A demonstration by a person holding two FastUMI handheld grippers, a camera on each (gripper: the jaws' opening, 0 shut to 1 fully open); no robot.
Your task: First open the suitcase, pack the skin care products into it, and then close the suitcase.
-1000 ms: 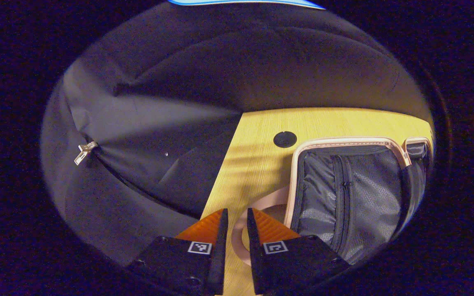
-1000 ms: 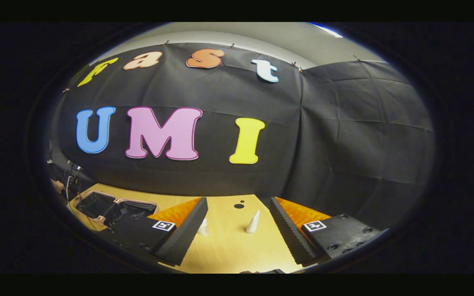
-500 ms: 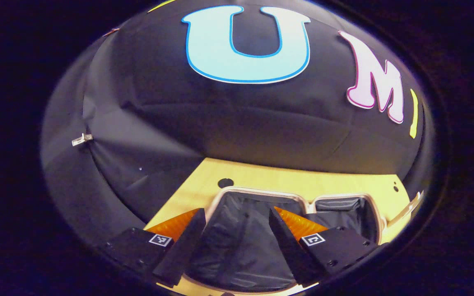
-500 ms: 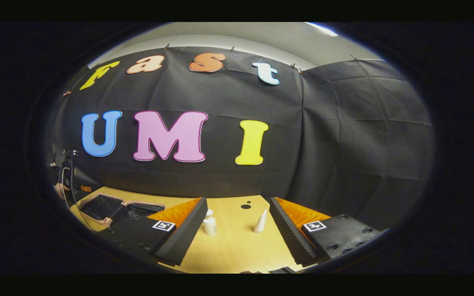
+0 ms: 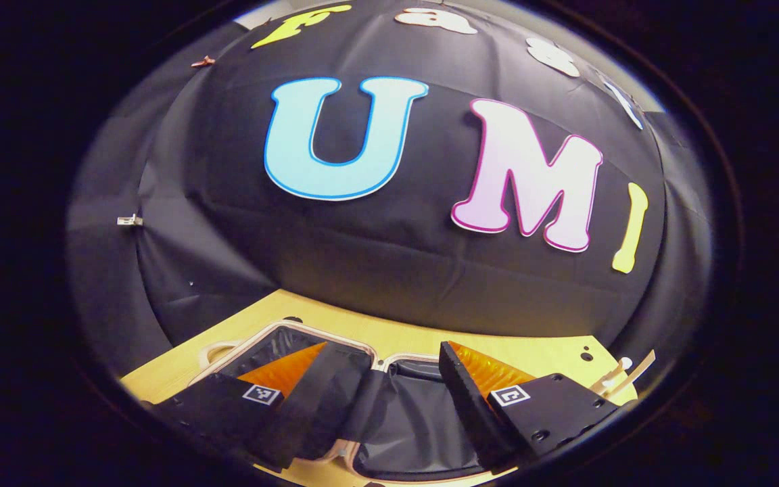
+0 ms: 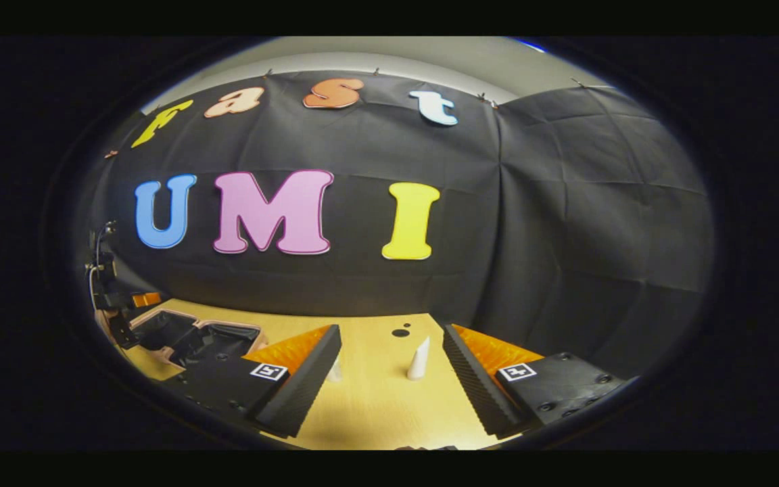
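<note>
Where suitcase [image 5: 403,419] lies open, spread left hand-held gripper [image 5: 389,379] above.

A pale wooden desk [image 6: 376,406] carries the load. The suitcase [image 6: 190,338] lies open flat on it towards one end, dark lining up. Well apart from it, a white cone-shaped tube [image 6: 419,358] stands upright, a second white product [image 6: 334,370] near it, half hidden.

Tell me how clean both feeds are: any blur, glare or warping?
Left gripper view: sharp, heavy fisheye bending the table; open suitcase lining dark, shadowed. Right gripper view: sharp, no glare; white cone-shaped bottle crisp, suitcase small and dim at the warped edge.
</note>
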